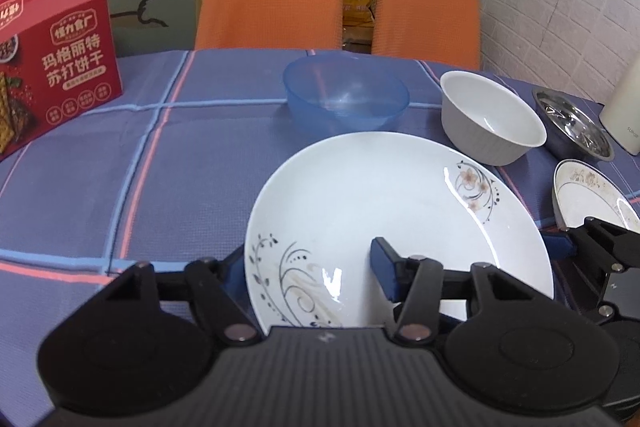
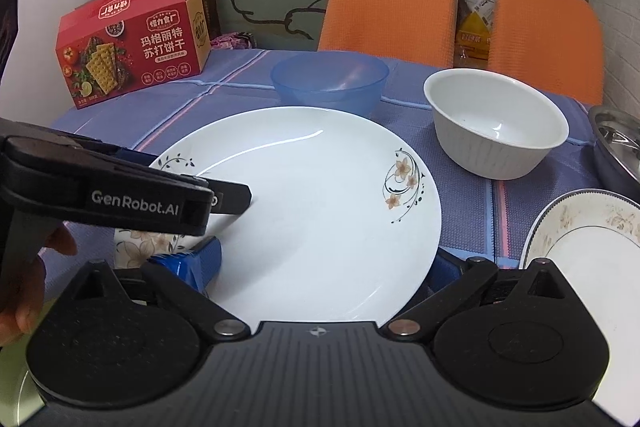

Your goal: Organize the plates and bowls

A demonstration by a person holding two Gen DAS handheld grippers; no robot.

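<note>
Left wrist: left claw [image 1: 310, 267] straddles white plate [image 1: 380, 207] rim.

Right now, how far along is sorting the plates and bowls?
Early. Done: little; the blue bowl, white bowl and steel bowl stand apart. In hand: the left hand-held gripper straddles the rim of the big plate, grip unclear; the right hand-held gripper is open at its near edge. Left: this plate, the side plate, all bowls.

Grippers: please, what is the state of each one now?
Left gripper: astride plate rim; grip cannot be told.
Right gripper: open, holding nothing.
</note>
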